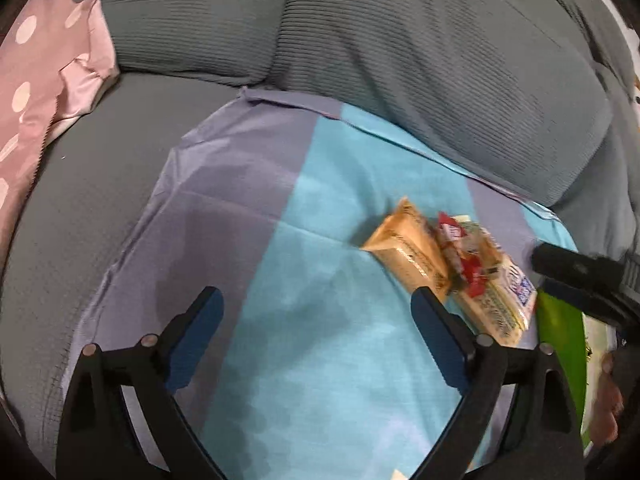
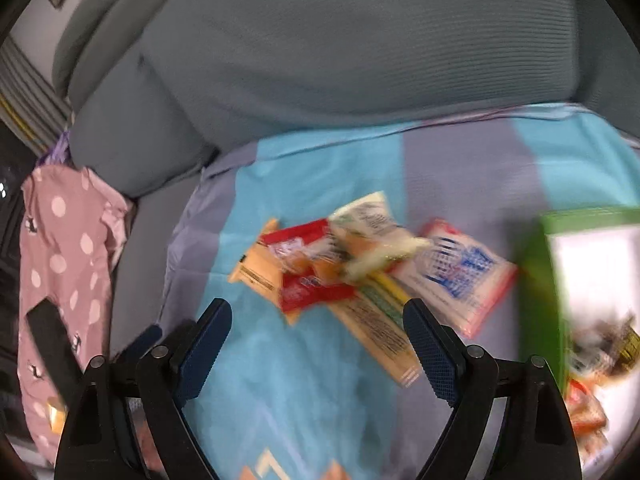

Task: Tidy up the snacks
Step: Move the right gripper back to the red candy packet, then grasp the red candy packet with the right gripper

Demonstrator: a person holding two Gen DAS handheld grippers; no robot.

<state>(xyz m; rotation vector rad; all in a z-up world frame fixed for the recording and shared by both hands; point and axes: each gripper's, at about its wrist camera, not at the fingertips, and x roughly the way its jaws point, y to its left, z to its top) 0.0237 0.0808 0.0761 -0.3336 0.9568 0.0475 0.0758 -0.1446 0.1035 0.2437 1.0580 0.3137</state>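
Both pairs of jaws stand wide apart and hold nothing: the left gripper (image 1: 316, 312) hangs over bare cloth, and the right gripper (image 2: 316, 324) hangs over the near edge of the snack pile (image 2: 352, 276).

I take the striped cloth (image 1: 248, 208) as landmark; it is blue and lilac and lies on the seat of the grey sofa (image 1: 360, 40). A pink dotted fabric (image 2: 68, 248) lies beside the cloth at its left. At the right edge of the cloth stands a green box (image 2: 544, 280), open toward the right wrist camera, with some packets inside; they are too blurred to name. I judge that this box is where the snacks should go.

The pile lies on the middle of the cloth, just left of the box. In it I see a white packet with blue print (image 2: 460, 276) nearest the box, a long tan packet (image 2: 380, 336), a pale green packet (image 2: 368, 224) on top, a red packet (image 2: 304, 268) and an orange packet (image 2: 256, 272) at the far left.

These are thin foil or plastic wrappers, so probably light, slippery and easy to crush. They overlap, so one pull may drag its neighbours. I would take one by a free sealed end, for example the near end of the tan packet, with a soft pinch.
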